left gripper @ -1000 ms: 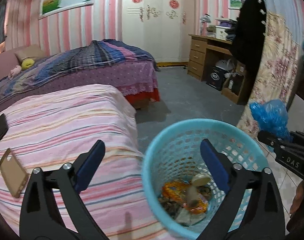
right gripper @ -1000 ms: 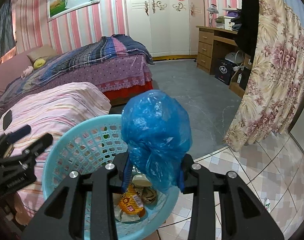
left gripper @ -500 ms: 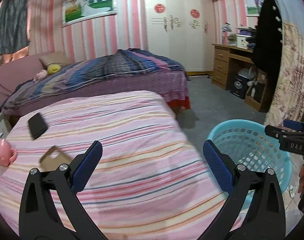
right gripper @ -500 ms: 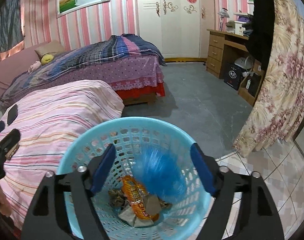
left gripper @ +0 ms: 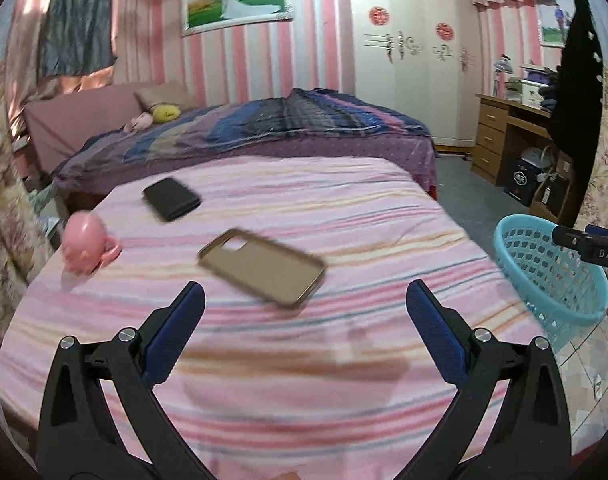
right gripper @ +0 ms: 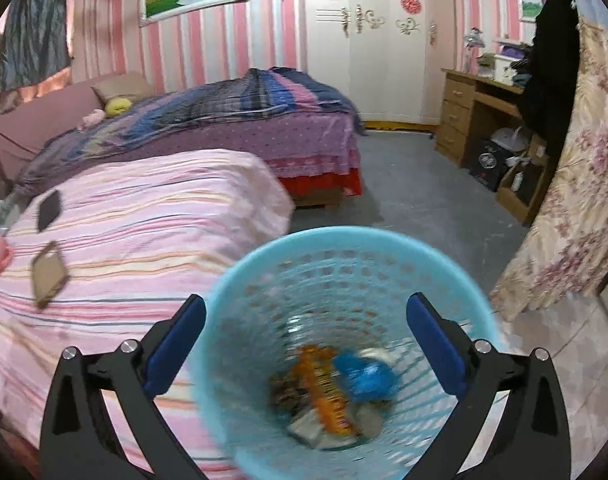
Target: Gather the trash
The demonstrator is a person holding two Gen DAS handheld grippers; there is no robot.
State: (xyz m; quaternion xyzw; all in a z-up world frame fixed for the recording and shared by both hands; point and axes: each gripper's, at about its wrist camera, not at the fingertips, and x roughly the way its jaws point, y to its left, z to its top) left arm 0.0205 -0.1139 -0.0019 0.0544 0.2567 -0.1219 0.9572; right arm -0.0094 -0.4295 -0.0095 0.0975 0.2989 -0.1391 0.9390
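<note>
A light blue plastic waste basket [right gripper: 272, 276] stands on the floor beside the striped bed. Inside it lie a crumpled blue plastic bag [right gripper: 367, 374], an orange wrapper [right gripper: 323, 388] and other scraps. My right gripper [right gripper: 305, 344] is open and empty above the basket's mouth. My left gripper [left gripper: 305, 338] is open and empty over the pink striped bed [left gripper: 343, 216], with the basket [left gripper: 543, 272] at the right edge of its view.
On the striped bed lie a tan phone case [left gripper: 264, 266], a black phone [left gripper: 171, 199] and a pink toy [left gripper: 86, 244]. A second bed [right gripper: 232, 120] stands behind. A wooden desk [right gripper: 479, 108] and a floral curtain [right gripper: 583, 184] are to the right.
My right gripper opened and the blue bag dropped into the basket. My left gripper swung left from the basket to over the striped bed.
</note>
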